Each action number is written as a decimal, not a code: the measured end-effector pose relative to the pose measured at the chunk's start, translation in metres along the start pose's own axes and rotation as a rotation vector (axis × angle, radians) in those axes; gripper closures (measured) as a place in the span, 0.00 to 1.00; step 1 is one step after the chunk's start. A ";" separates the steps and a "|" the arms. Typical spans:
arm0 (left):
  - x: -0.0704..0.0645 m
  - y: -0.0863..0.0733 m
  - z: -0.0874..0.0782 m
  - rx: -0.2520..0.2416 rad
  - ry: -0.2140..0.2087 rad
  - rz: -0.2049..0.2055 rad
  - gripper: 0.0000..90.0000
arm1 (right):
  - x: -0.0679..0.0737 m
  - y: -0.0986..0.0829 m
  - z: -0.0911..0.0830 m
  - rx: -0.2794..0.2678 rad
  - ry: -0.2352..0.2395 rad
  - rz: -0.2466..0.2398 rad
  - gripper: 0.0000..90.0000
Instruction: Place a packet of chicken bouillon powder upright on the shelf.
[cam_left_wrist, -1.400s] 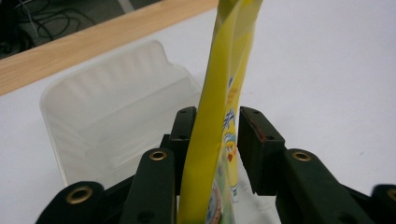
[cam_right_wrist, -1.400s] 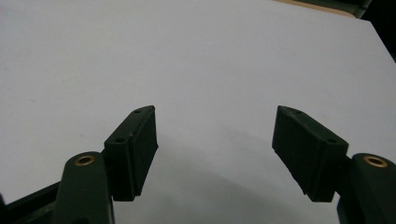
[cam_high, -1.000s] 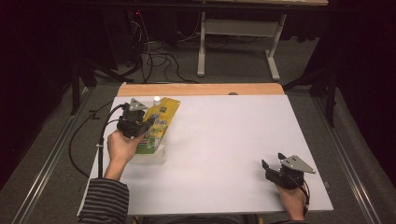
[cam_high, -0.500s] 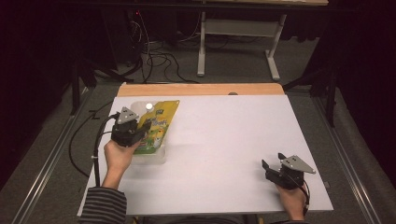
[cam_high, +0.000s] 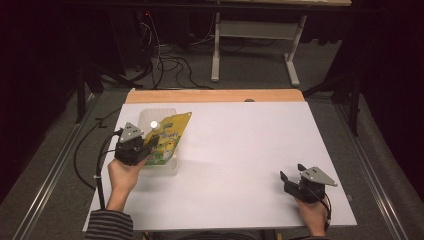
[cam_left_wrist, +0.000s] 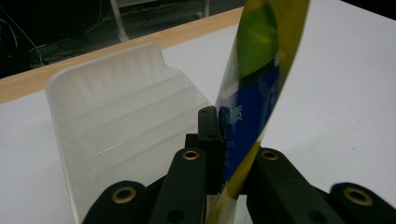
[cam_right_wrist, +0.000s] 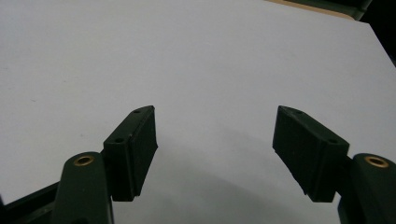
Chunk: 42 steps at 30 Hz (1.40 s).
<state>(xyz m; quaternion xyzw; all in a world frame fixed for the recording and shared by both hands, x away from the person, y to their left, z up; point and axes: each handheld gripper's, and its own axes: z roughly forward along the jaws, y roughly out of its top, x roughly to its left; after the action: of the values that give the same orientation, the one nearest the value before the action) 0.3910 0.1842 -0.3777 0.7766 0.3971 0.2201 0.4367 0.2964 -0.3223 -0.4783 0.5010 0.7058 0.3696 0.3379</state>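
Pouch (cam_high: 169, 140): one, yellow-green with a blue panel and a white cap at its near upper corner. It is held over the tub (cam_high: 162, 116) at the left side of the table (cam_high: 240, 150), tilted, its far corner reaching past the tub's right wall. In the left gripper view the pouch (cam_left_wrist: 254, 93) stands edge-on between the jaws, which are closed on its lower edge.

Tub: one, translucent, ribbed inside, standing on the table near the far left corner.

Grippers: two. The left gripper (cam_high: 142, 152) clamps the pouch beside the tub's near end. The right gripper (cam_high: 290, 179) sits low at the near right of the table, well apart from the pouch; its jaws are spread wide with nothing between them.

Table: one, white, with a wooden strip along the far edge.

Change from one second ago: the left gripper and pouch have moved slightly nearer the person and the pouch is raised at a steeper tilt. The right gripper has not moved.
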 end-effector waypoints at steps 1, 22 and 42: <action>0.000 0.000 0.000 -0.001 0.004 0.002 0.99 | 0.000 0.000 0.000 -0.002 0.004 0.003 0.34; 0.004 -0.023 -0.003 -0.025 0.057 -0.001 0.95 | -0.001 0.000 -0.001 -0.006 -0.003 -0.001 0.35; 0.007 -0.051 -0.009 -0.037 0.099 -0.109 0.60 | -0.001 0.000 0.000 -0.004 0.001 0.000 0.35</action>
<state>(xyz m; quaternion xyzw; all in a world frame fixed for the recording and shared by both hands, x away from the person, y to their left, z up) 0.3670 0.2102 -0.4166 0.7338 0.4555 0.2416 0.4423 0.2966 -0.3231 -0.4782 0.5004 0.7051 0.3713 0.3386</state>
